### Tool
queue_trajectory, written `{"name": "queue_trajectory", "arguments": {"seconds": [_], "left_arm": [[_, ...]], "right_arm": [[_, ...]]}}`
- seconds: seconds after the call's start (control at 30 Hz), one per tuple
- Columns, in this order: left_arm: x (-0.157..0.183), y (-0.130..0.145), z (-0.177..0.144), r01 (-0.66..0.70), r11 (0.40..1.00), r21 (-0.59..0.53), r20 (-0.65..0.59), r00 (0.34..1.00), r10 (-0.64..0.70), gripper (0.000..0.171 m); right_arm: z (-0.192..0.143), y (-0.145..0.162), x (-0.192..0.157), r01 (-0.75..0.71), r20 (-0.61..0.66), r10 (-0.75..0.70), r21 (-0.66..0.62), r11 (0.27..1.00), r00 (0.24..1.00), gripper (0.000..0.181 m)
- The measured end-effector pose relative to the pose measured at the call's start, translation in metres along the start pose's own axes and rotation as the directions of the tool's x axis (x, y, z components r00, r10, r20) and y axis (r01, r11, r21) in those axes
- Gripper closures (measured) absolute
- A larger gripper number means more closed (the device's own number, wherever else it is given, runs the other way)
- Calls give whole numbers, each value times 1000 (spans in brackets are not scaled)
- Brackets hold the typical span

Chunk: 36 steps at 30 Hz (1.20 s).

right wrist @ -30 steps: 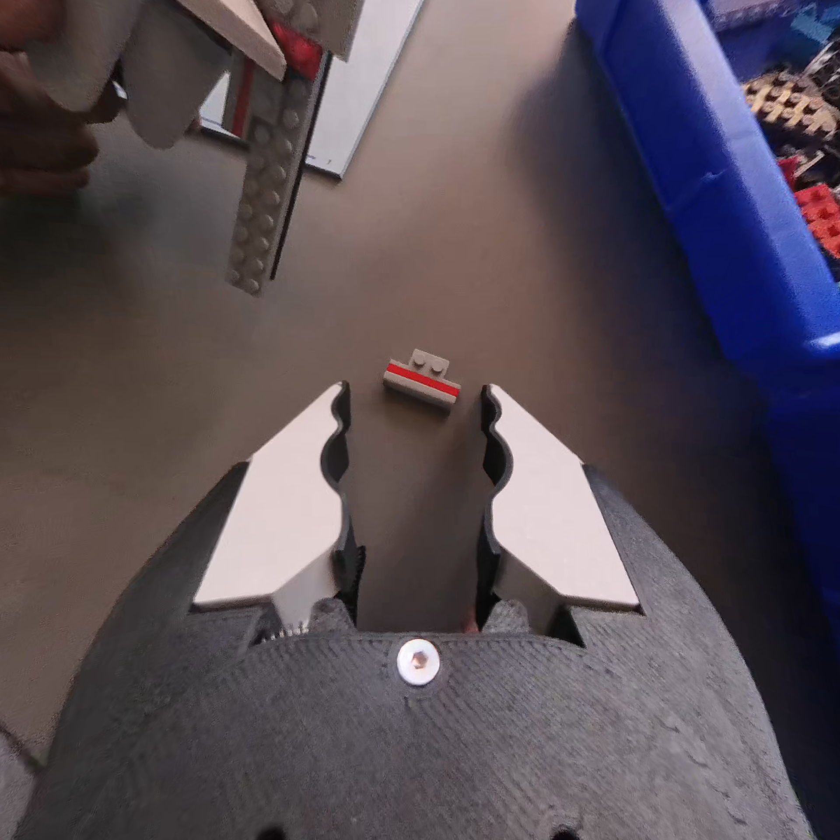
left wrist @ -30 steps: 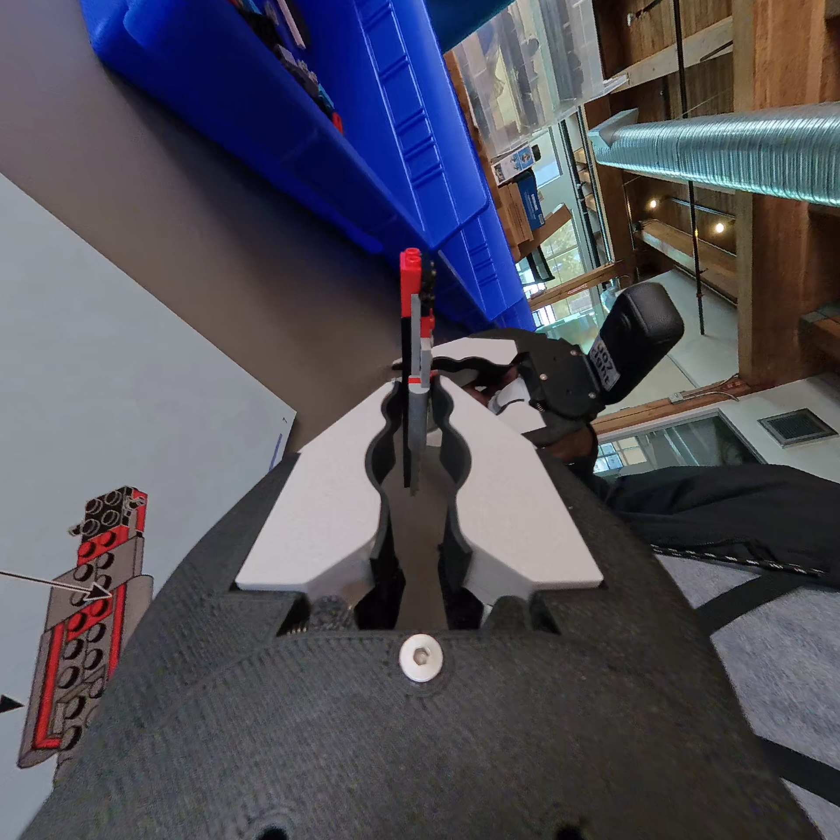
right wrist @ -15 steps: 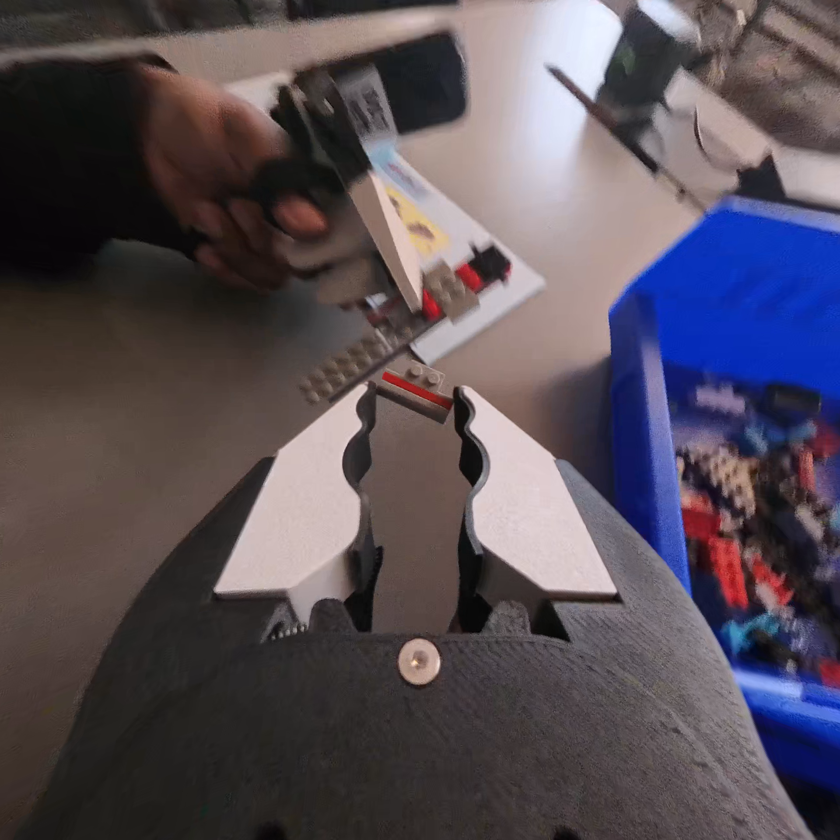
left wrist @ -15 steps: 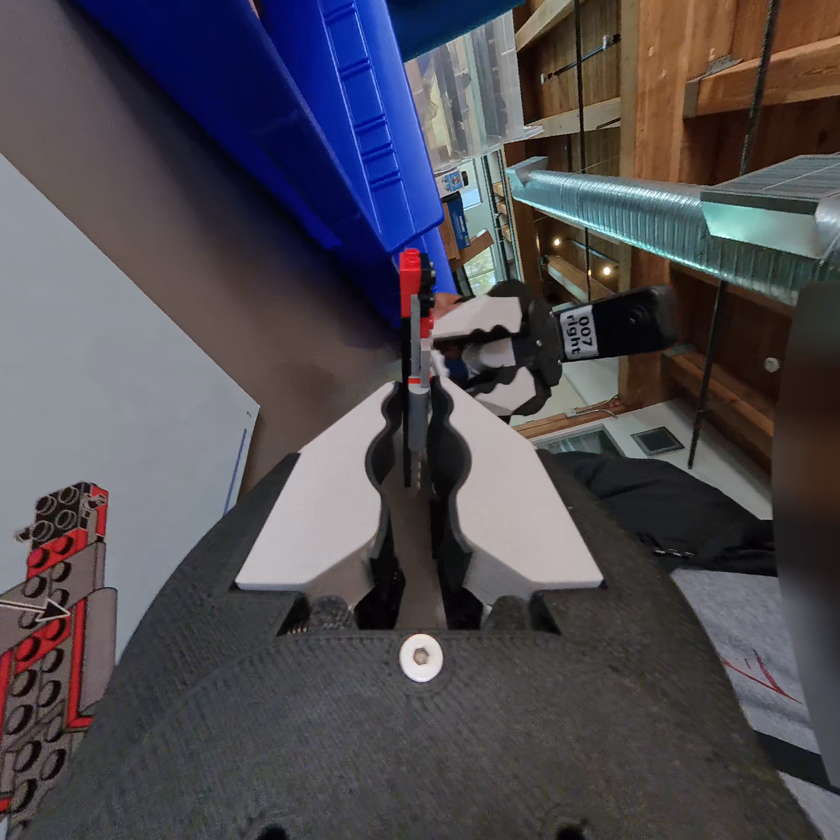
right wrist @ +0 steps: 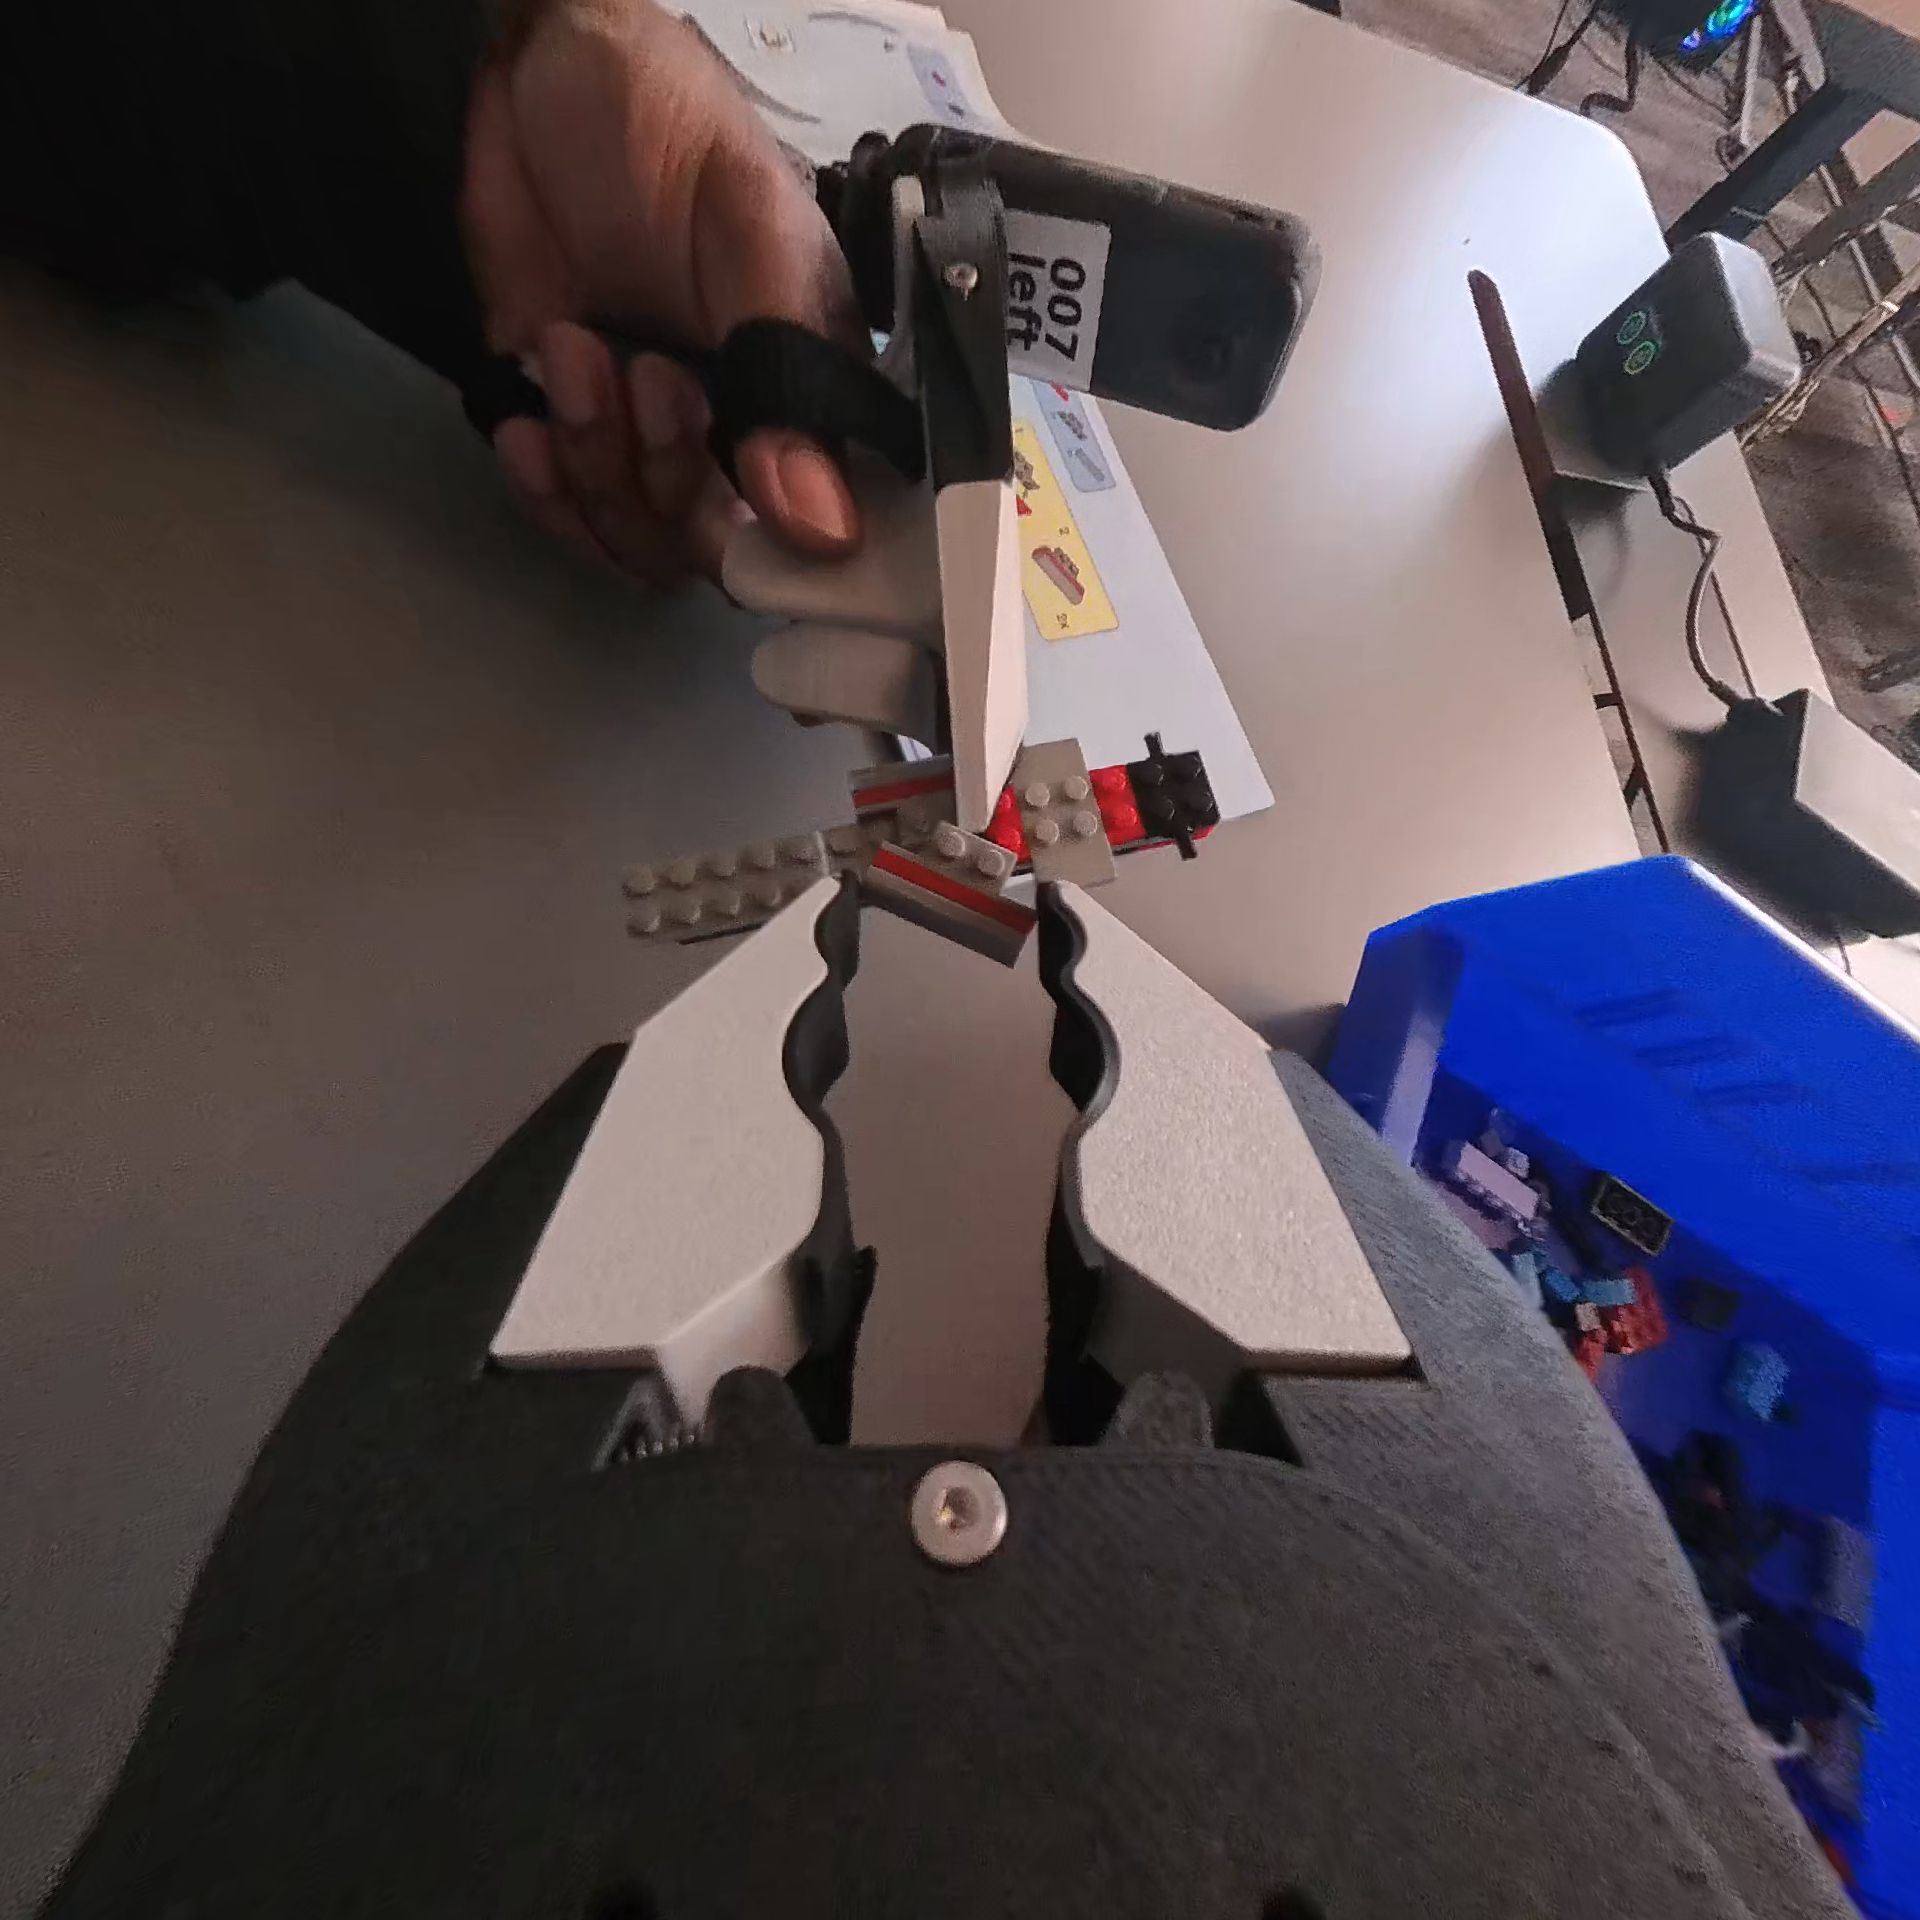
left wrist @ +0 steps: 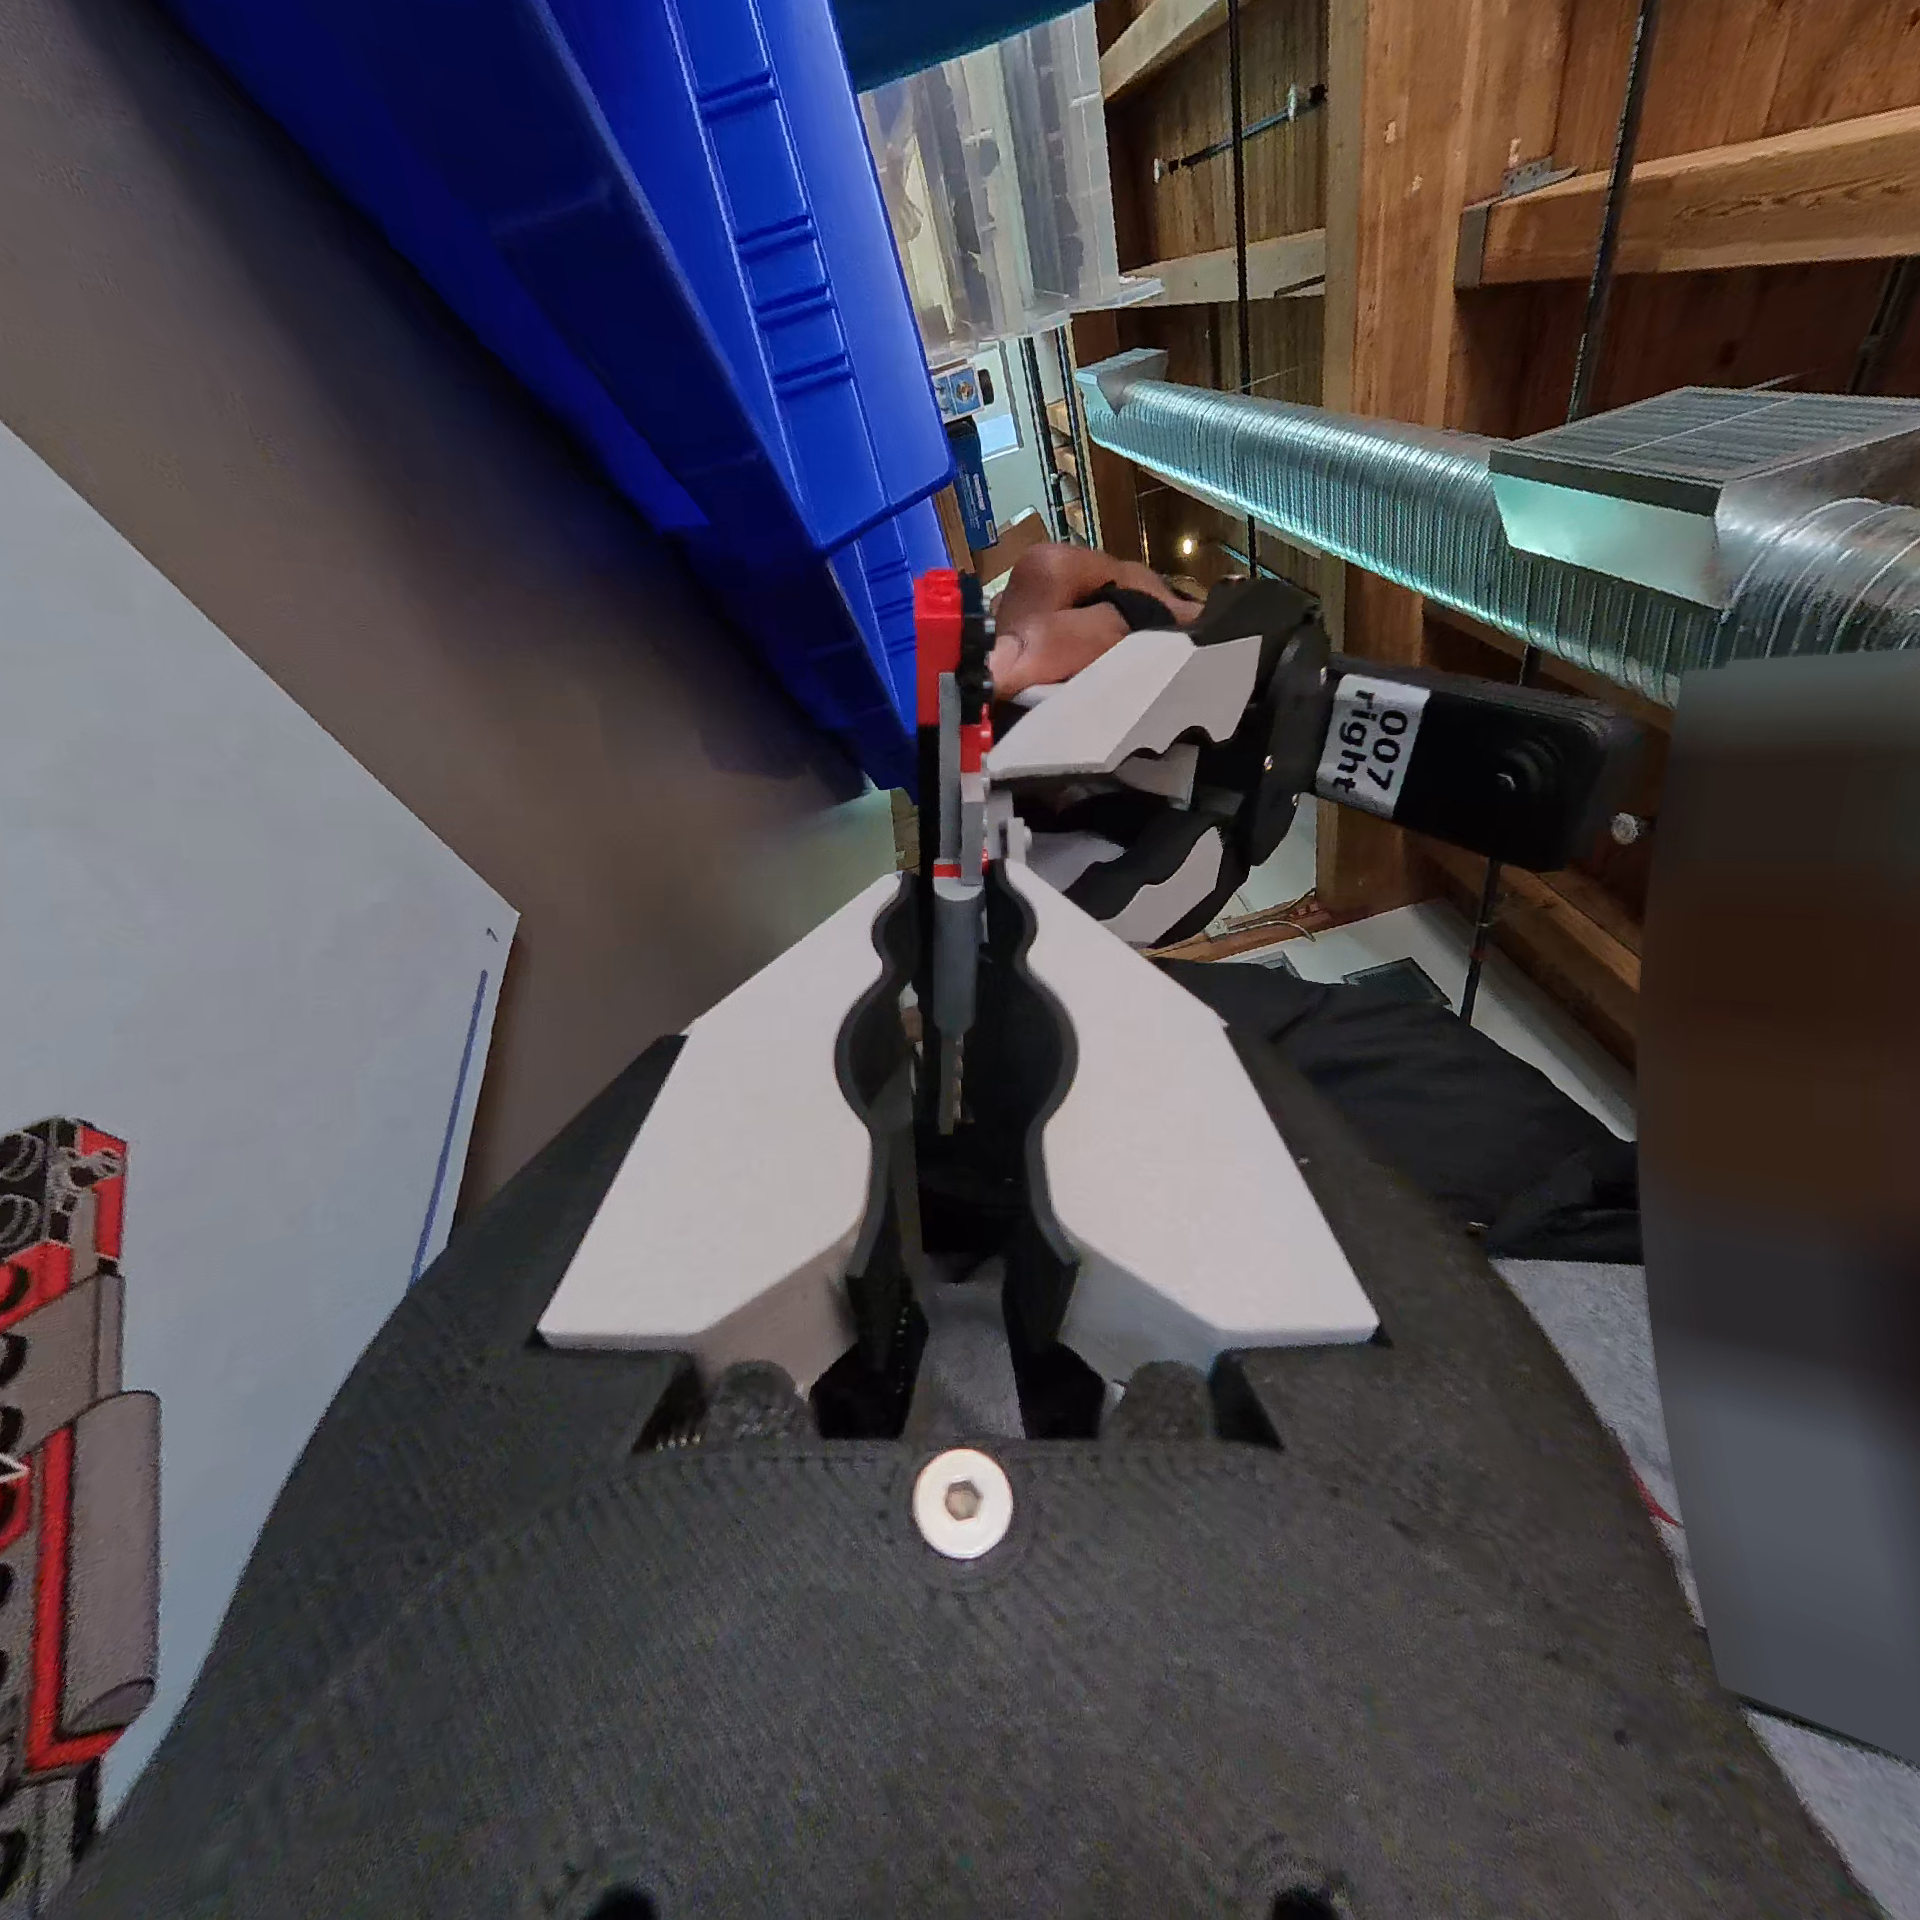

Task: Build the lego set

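The left gripper (left wrist: 951, 894) is clamped on a long grey, red and black lego assembly (left wrist: 954, 790), seen edge-on in the left wrist view as a thin upright strip. The right wrist view shows the same lego assembly (right wrist: 1081, 821) from its studded face, held above the grey table (right wrist: 260, 831). There the right gripper (right wrist: 940, 925) pinches a small grey piece with a red stripe (right wrist: 951, 902) between its fingertips, touching the assembly's studs. Only the right wrist view shows the person's hand (right wrist: 644, 312) around the left gripper's handle, the instruction booklet (right wrist: 1153, 644) below, and loose bricks inside a blue bin (right wrist: 1662, 1039). Only the left wrist view shows the printed model drawing (left wrist: 62, 1455), a silver duct (left wrist: 1403, 520) and wooden beams.
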<state>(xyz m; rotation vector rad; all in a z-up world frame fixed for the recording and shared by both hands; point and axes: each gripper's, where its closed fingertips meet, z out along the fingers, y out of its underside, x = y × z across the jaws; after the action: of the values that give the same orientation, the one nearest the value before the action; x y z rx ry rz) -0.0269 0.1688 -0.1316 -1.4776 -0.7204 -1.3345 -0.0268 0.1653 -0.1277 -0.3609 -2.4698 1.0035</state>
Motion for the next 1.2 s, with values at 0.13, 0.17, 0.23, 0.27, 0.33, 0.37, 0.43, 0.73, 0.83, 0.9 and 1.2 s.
{"name": "queue_trajectory", "arguments": {"seconds": [0.13, 0.17, 0.23, 0.27, 0.33, 0.37, 0.43, 0.73, 0.83, 0.9, 1.2], "left_arm": [[-2, 1, 1, -4, 1000, -6, 16, 1000, 4, 160], [-3, 1, 1, -1, 1000, -5, 17, 1000, 1, 160], [-3, 0, 1, 3, 1000, -1, 15, 1000, -3, 159], [-3, 0, 1, 4, 1000, 1, 15, 1000, -4, 159], [-3, 0, 1, 5, 1000, 4, 20, 1000, -5, 159], [-4, -1, 1, 4, 1000, 10, 24, 1000, -5, 159], [-6, -1, 1, 6, 1000, 18, 41, 999, -7, 159], [-10, -2, 1, 6, 1000, 25, 65, 998, -7, 151], [-11, -2, 1, 0, 1000, 27, 79, 997, -2, 148], [-13, -2, 1, -14, 1000, 24, 97, 995, 11, 148], [-16, -7, -2, -93, 994, 50, 156, 984, 84, 155]], "right_arm": [[3, 7, 0, 75, -14, -76, -75, 994, 997, 144], [3, 7, 0, 89, -15, -90, -87, 992, 996, 144], [4, 8, 0, 109, -20, -112, -110, 988, 994, 144], [4, 8, 0, 117, -21, -121, -121, 986, 992, 144], [4, 8, 0, 131, -25, -135, -139, 982, 991, 144], [4, 8, -1, 137, -28, -142, -149, 979, 989, 144], [6, 11, 0, 162, -43, -173, -180, 970, 984, 144], [12, 15, 2, 255, -63, -279, -252, 933, 958, 144], [14, 17, 2, 259, -57, -283, -268, 928, 957, 144], [16, 18, 2, 261, -56, -287, -274, 925, 956, 144], [18, 14, 6, 262, -79, -292, -266, 928, 953, 144]]}}
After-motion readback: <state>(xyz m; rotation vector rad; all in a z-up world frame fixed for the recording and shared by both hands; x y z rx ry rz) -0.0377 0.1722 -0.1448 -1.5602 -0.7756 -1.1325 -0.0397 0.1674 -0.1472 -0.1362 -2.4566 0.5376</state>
